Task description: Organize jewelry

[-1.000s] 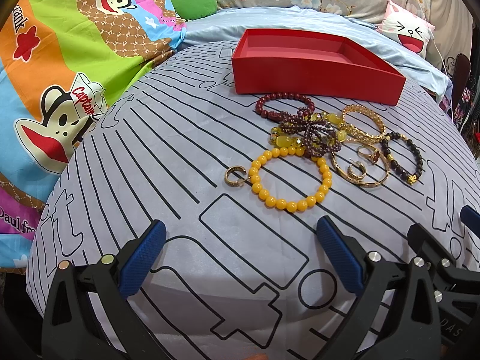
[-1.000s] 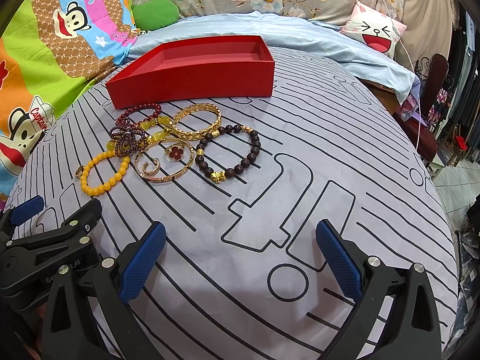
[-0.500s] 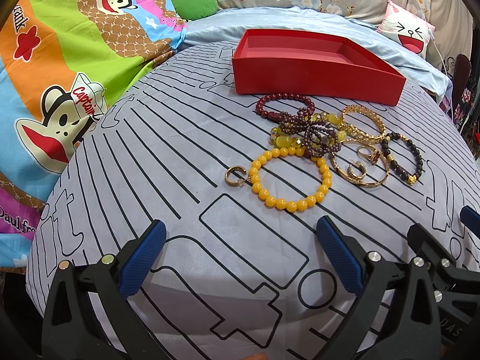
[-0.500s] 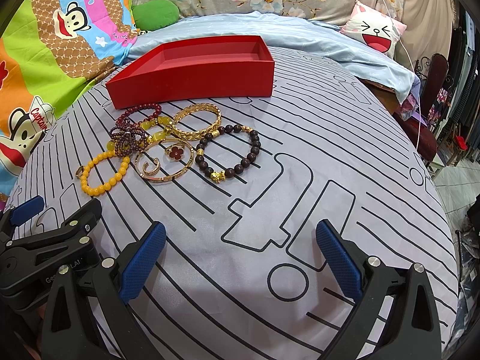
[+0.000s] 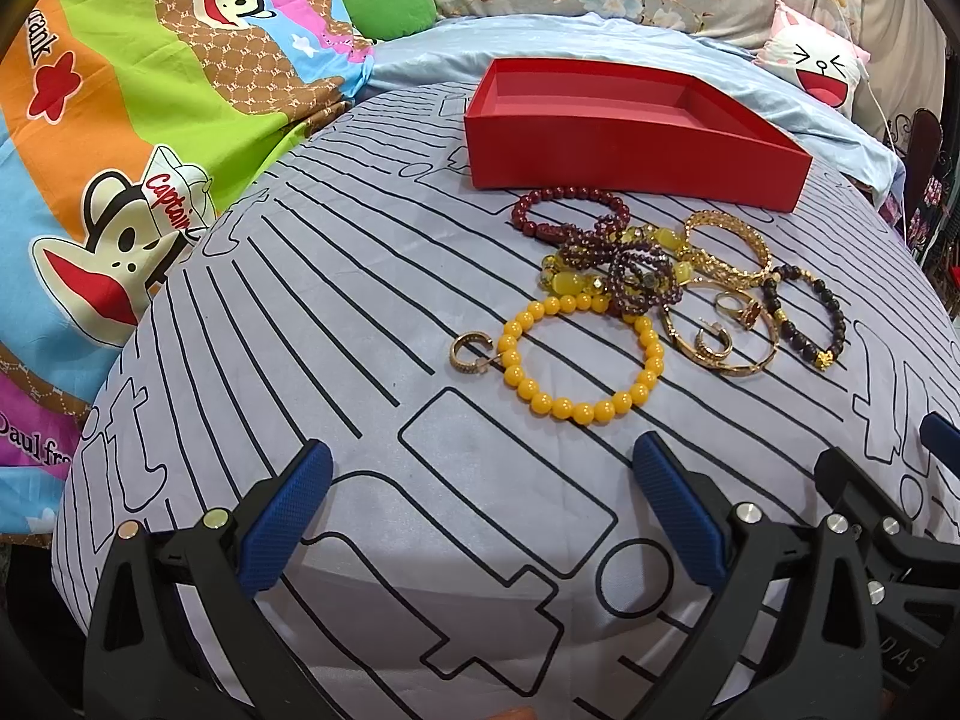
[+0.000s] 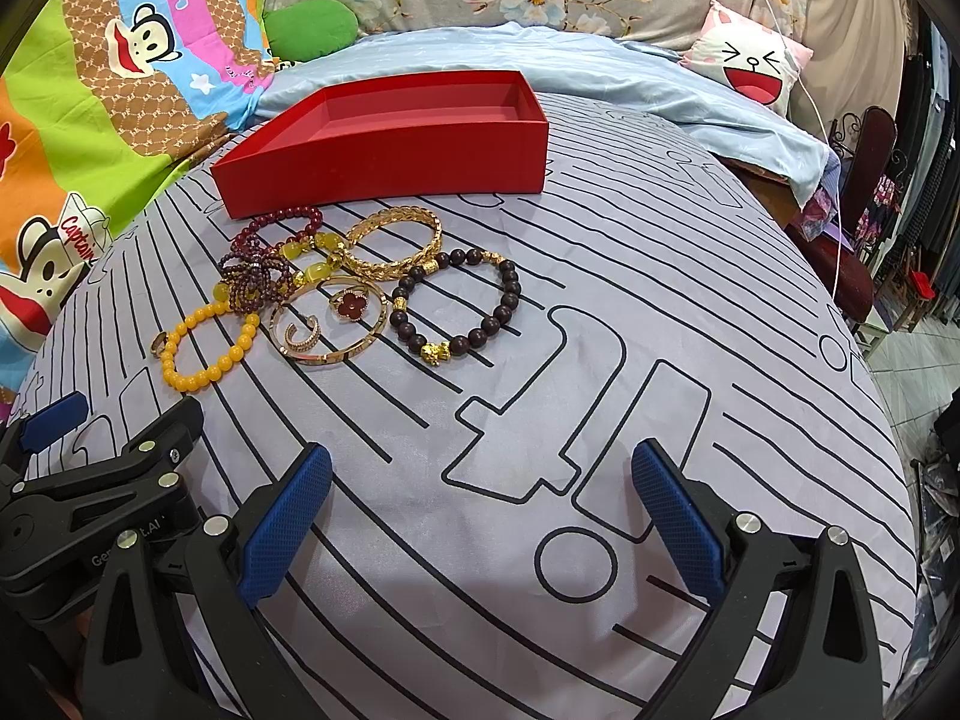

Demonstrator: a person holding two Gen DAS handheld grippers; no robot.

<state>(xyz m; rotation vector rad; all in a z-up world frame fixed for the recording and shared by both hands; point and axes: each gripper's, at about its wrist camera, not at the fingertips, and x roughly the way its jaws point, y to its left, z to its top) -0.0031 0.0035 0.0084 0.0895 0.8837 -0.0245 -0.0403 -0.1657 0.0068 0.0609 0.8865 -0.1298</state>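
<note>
An empty red box (image 5: 630, 162) (image 6: 384, 150) stands at the far side of the grey lined cloth (image 5: 336, 312). In front of it lies a cluster of jewelry: a yellow bead bracelet (image 5: 585, 408) (image 6: 204, 354), a small gold hoop earring (image 5: 471, 354), a dark red bead bracelet (image 5: 564, 204), a gold bangle (image 5: 729, 252) (image 6: 393, 243), a dark bead bracelet (image 5: 807, 318) (image 6: 474, 306) and a red clover ring (image 6: 351, 307). My left gripper (image 5: 480, 507) is open, near the front edge, short of the yellow bracelet. My right gripper (image 6: 480, 510) is open and holds nothing.
A colourful cartoon blanket (image 5: 120, 150) lies at the left, a pale blue sheet (image 6: 540, 54) and a white cat-face pillow (image 6: 750, 66) behind the box. The cloth falls away at the right toward a dark chair (image 6: 858, 180) and floor.
</note>
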